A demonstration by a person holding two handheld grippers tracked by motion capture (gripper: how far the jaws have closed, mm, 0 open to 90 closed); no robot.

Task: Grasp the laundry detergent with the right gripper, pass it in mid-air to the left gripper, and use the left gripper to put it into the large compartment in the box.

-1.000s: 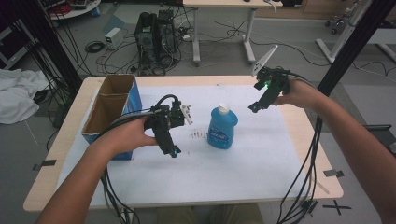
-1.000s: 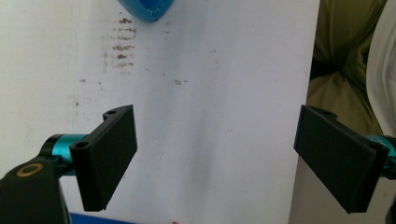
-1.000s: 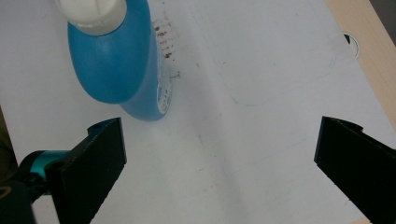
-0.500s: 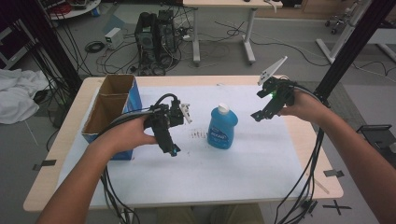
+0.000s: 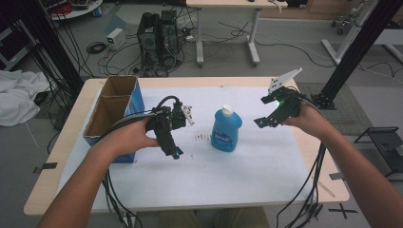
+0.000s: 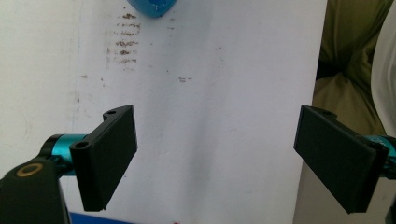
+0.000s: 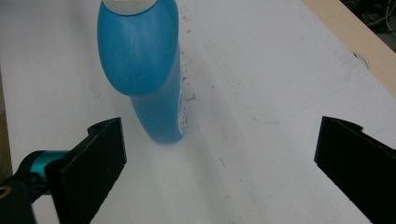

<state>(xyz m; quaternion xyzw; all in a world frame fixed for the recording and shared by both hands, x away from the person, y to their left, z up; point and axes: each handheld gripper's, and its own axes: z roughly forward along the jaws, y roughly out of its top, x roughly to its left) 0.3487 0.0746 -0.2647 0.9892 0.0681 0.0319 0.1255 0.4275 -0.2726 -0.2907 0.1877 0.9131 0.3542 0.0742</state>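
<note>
Blue bottle (image 7: 144, 70) cap cut off in right tool (image 7: 219, 172) view.

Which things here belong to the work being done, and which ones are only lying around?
Belong to the work:
- blue bottle
- right claw, open, near the bottle
- left claw, open

Only lying around:
- cardboard box
- white cloth on the floor
- computers on the floor

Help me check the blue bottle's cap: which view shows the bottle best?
The high view: the whole upright blue bottle, white cap included. The right gripper view crops its cap; the left gripper view catches just its bottom edge.
</note>
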